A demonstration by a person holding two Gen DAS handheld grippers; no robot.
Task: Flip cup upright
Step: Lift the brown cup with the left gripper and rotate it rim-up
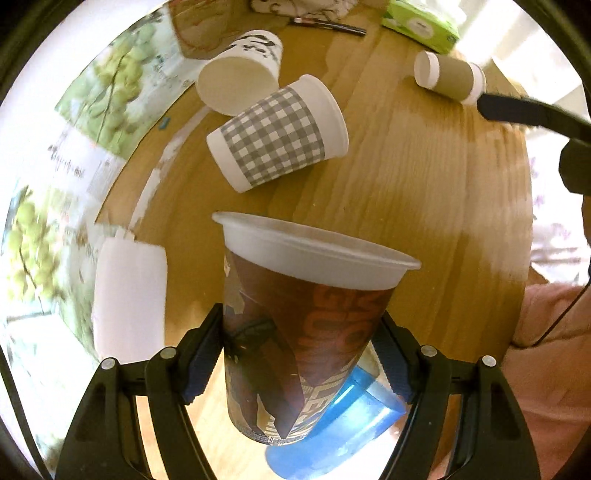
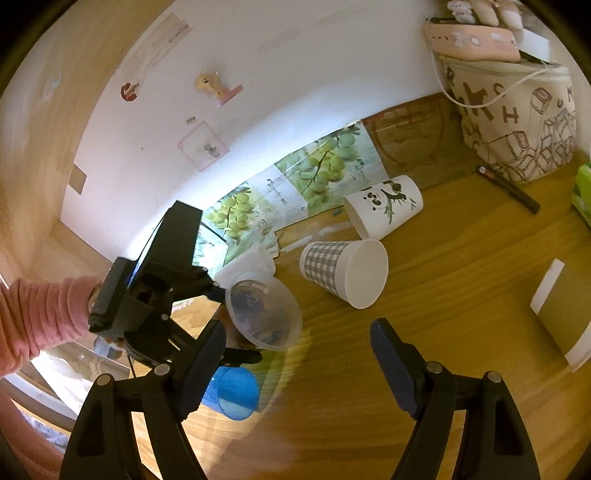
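Observation:
My left gripper [image 1: 299, 354] is shut on a brown printed plastic cup [image 1: 295, 325] with a clear rim, held tilted above the wooden table [image 1: 424, 192]. The same cup [image 2: 262, 310] shows in the right wrist view, mouth towards the camera, in the left gripper [image 2: 221, 295]. My right gripper [image 2: 299, 369] is open and empty over the table. A grey checked paper cup [image 1: 275, 134] [image 2: 343, 271] lies on its side. A panda-print cup [image 1: 240, 70] [image 2: 384, 210] lies on its side behind it. A blue cup [image 1: 343, 421] [image 2: 234, 391] lies below the held cup.
A brown cup with white ends [image 1: 448, 75] lies at the far right. A white cup [image 1: 127, 295] stands left. A green tissue box [image 1: 421, 24], a pen [image 2: 509, 190], a printed bag [image 2: 517, 122] and grape posters [image 2: 317, 166] line the back.

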